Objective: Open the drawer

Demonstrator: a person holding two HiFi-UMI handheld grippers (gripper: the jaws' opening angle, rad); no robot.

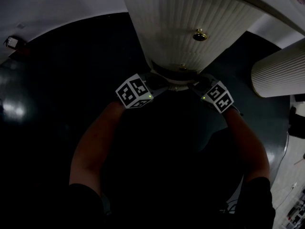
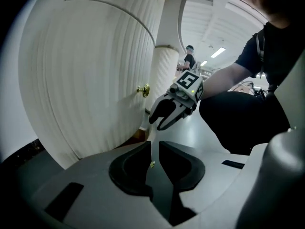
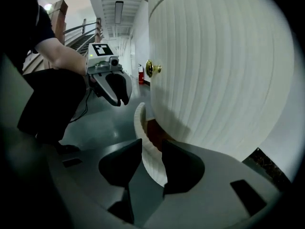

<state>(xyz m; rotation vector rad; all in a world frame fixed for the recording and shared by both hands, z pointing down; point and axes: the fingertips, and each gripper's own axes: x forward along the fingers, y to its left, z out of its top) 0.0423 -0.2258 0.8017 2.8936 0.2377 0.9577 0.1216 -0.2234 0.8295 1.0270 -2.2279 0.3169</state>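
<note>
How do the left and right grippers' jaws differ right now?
The left gripper leaves only a thin slit between its jaws; the right gripper holds its jaws wider apart. A tiny brass glint shows through the left gripper's slit; the curved drawer front shows between the right gripper's jaws. Both grip nothing, beside the white ribbed cabinet.

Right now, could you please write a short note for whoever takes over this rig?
Left gripper: jaws a narrow gap apart, holding nothing, in the air beside the white ribbed cabinet.
Right gripper: jaws wide open, empty, pointing at the bottom drawer.
Done: the bottom drawer stands partly out, with wood showing behind its curved front.
Left: probably pull it further if it should open fully.
</note>
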